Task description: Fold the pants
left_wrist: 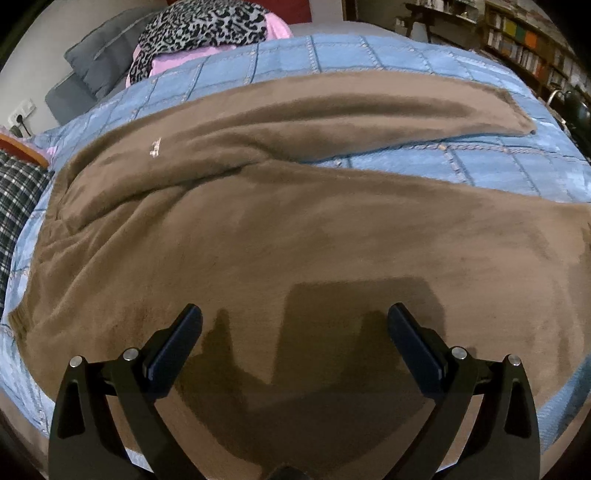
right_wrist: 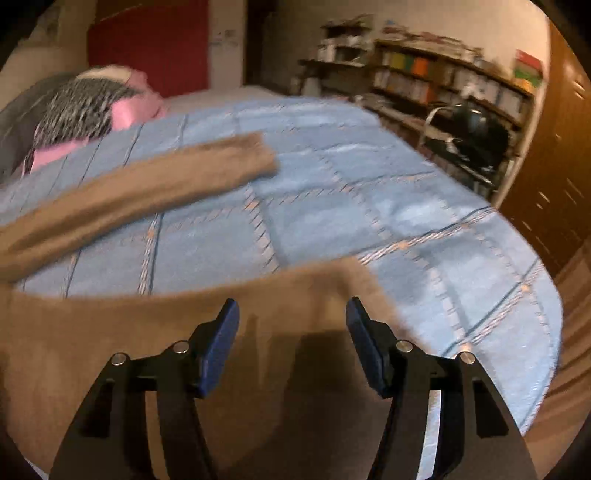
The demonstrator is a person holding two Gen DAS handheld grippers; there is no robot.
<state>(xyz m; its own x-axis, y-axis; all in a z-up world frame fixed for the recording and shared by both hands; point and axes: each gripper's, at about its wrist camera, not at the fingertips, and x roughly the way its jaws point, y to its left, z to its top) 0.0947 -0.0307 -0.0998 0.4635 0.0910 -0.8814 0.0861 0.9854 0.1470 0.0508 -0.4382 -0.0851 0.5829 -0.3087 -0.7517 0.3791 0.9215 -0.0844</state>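
Left gripper (left_wrist: 294,317) is wide apart, nothing between the fingers, hovering over the near leg of the brown fleece pants (left_wrist: 258,240), w/ its shadow on the fabric right below. Right gripper (right_wrist: 291,314) also spread apart w/ nothing in it, blue pads (right_wrist: 218,350) pointing over the cuff end of that same near leg; can't tell if either one touches the cloth.

Pants are lying flat on the blue quilted bedspread (left_wrist: 424,166), legs splayed in a V: near leg runs across the front of both views, far leg (right_wrist: 147,188) angles off toward the back, a wedge of bedspread showing between them. Waist end sits on the left side in the left wrist view, a bit rumpled there, and there's a small pale logo (left_wrist: 155,147) on the fabric. Right wrist pic is kinda blurry btw.

Plaid fabric (left_wrist: 14,206) at the left edge, beside the bed. Further back, at the head of the bed: leopard-print cloth (left_wrist: 199,29) on top of sth pink (left_wrist: 162,66), next to a grey pillow (left_wrist: 99,55). Way back right, bookshelves (right_wrist: 443,81) along the wall and a dark chair (right_wrist: 476,129) in front of them. Red panel (right_wrist: 147,44) on the far wall.
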